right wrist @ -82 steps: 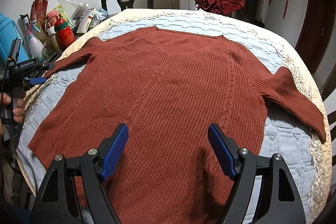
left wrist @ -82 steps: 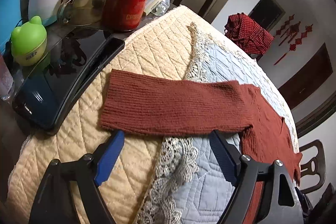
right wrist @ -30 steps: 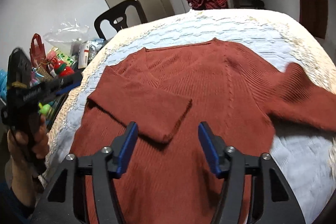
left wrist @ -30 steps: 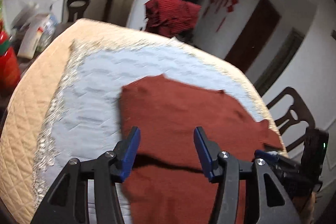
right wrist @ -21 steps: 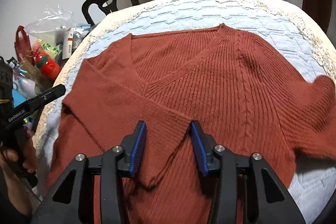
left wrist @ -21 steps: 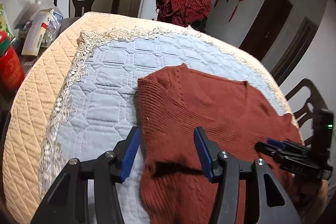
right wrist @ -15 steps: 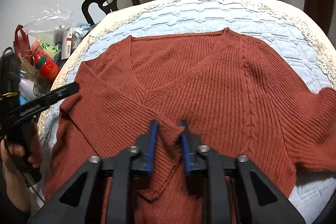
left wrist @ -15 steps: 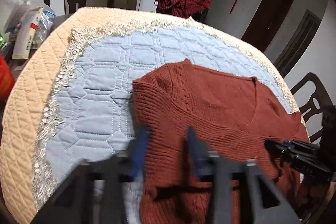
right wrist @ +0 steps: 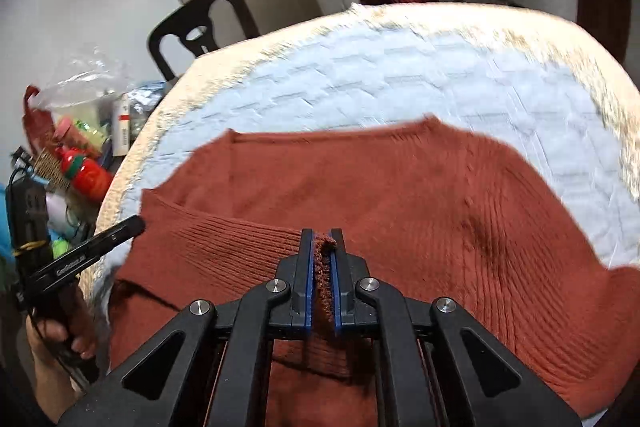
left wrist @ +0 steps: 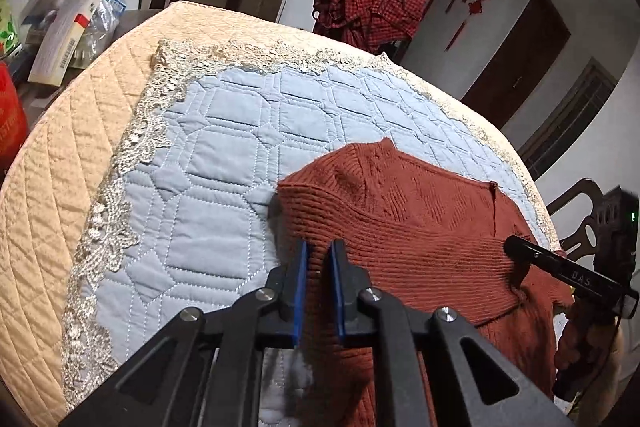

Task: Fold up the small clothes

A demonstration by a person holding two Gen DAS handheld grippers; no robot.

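Round table [left wrist: 60, 163] under a quilted blue-and-cream cover, rust-red knit sweater [right wrist: 420, 187] spread front-up on the near half of it, V-neck pointing to the far rim. Sweater's left sleeve [right wrist: 224, 247] already folded in across the chest, so first fold looks mostly done; right sleeve [right wrist: 624, 287] hangs out sideways off the body, unfolded. Body not folded up, judging by the full width lying flat, so sleeve two plus the body folds are left. Task roughly a third along, my guess

Left gripper [left wrist: 318, 259] at the sweater's left shoulder edge, jaws drawn nearly together with knit between the blue pads [left wrist: 299, 283], seems to be pinching the fold there. Right gripper [right wrist: 320, 259] over the sweater's middle, jaws pressed on the folded sleeve's cuff [right wrist: 323, 267], cloth bunched between pads

Off the sweater's far side: red checked cloth [left wrist: 364, 7] on a chair. Beside the sweater's left: clutter with a red bottle [right wrist: 86, 171]
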